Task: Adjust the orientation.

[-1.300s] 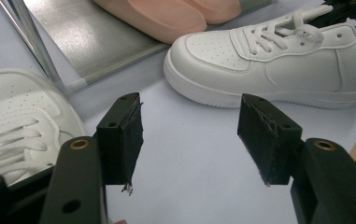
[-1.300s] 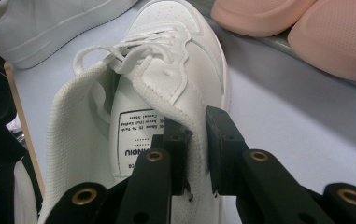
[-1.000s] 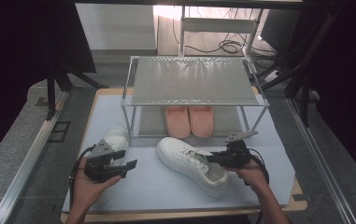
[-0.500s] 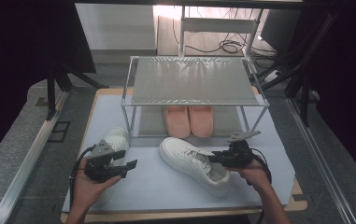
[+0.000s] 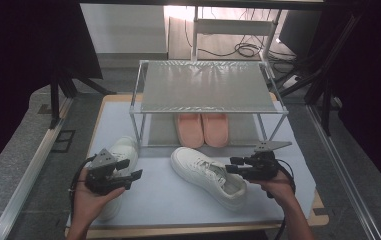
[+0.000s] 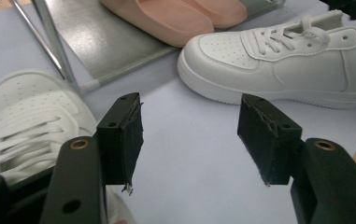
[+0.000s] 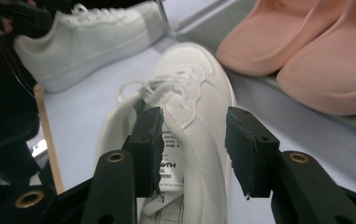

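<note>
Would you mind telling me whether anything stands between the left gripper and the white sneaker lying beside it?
Nothing visible does. The left gripper is open over bare mat, and the left sneaker lies right beside its jaw with nothing between them.

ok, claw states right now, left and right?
Left claw: open, nothing between the jaws.
Right claw: jaws have just been opening; they straddle the white sneaker's collar side, pads off it, so open.

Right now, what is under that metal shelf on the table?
A pair of pink slippers lies under the shelf, toes toward the person. The shelf top covers their far ends.
</note>
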Demonstrator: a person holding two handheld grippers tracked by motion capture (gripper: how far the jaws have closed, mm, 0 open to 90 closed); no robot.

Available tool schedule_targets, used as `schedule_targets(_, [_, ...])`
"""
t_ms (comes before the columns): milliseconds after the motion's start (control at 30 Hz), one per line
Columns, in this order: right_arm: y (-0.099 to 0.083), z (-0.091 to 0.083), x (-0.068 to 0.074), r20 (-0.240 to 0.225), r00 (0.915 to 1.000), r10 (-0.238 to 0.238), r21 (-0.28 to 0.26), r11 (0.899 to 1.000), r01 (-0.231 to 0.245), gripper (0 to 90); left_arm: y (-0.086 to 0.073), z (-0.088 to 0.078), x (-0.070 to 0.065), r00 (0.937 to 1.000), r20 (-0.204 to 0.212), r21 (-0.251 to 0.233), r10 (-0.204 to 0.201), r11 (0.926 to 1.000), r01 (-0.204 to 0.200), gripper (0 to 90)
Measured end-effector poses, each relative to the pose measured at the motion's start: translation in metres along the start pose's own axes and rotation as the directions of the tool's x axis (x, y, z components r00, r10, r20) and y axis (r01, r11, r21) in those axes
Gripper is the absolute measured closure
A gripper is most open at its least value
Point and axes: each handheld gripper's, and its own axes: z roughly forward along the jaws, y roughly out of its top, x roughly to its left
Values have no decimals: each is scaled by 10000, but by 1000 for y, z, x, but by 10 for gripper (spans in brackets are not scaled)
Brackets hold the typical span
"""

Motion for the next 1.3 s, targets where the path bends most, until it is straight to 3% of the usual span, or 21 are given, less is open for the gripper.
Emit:
schedule_targets(300, [-9, -18, 0, 320, 9995, -20, -791, 9969, 46, 643, -7, -30, 23, 9968, -669, -342, -437, 9986, 414, 449])
schedule_targets(500, [-17, -20, -6, 779, 9968, 164, -964, 9953, -89, 591, -14, -41, 37, 9947, -884, -281, -525, 9983, 501, 509])
schedule_targets(633, [-19, -23, -9, 868, 9959, 263, -971, 9951, -178, 571, -21, -46, 45, 9931, -1001, -257, -614, 9979, 592, 581])
schedule_targets(767, [-22, -26, -12, 1027, 9937, 454, -1137, 9929, -337, 563, -30, -61, 52, 9901, -1122, -549, -845, 9954, 787, 733])
schedule_targets(933, [-24, -30, -13, 1116, 9921, 582, -1218, 9916, -445, 563, -46, -78, 67, 9810, -1394, -553, -1352, 9902, 1286, 876])
schedule_targets(1167, [-25, -28, -16, 1139, 9915, 631, -1140, 9922, -500, 563, -69, -74, 83, 9694, -1696, 100, -1775, 9833, 1818, 899])
schedule_targets(1300, [-26, -27, -17, 1149, 9912, 654, -1058, 9930, -533, 563, -78, -63, 85, 9691, -1601, 445, -1876, 9794, 1970, 900])
